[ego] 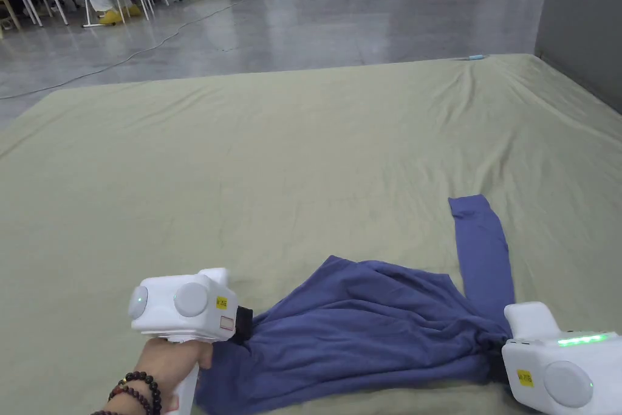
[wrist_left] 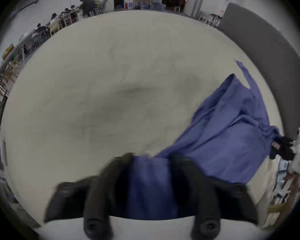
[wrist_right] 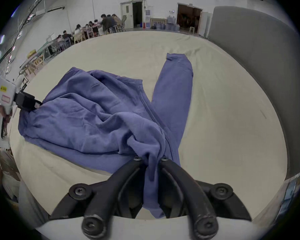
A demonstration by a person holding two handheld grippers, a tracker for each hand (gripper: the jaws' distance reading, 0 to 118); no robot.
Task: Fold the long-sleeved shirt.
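Note:
A blue long-sleeved shirt (ego: 364,325) lies crumpled near the front edge of the olive-covered table (ego: 273,149). One sleeve (ego: 483,252) stretches away from me on the right. My left gripper (ego: 244,325) is shut on the shirt's left edge; blue cloth (wrist_left: 150,179) fills the gap between its black jaws. My right gripper (ego: 501,337) is shut on a bunched fold at the shirt's right side, with the cloth (wrist_right: 150,164) pinched between its jaws. The shirt (wrist_right: 93,113) sags between both grippers, and the left gripper (wrist_right: 27,102) appears at its far edge.
A small teal object (ego: 475,57) rests at the table's far right edge. A grey panel (ego: 580,15) stands to the right. Beyond the table lie a concrete floor, a cable (ego: 152,45), and desks with seated people (wrist_right: 100,25).

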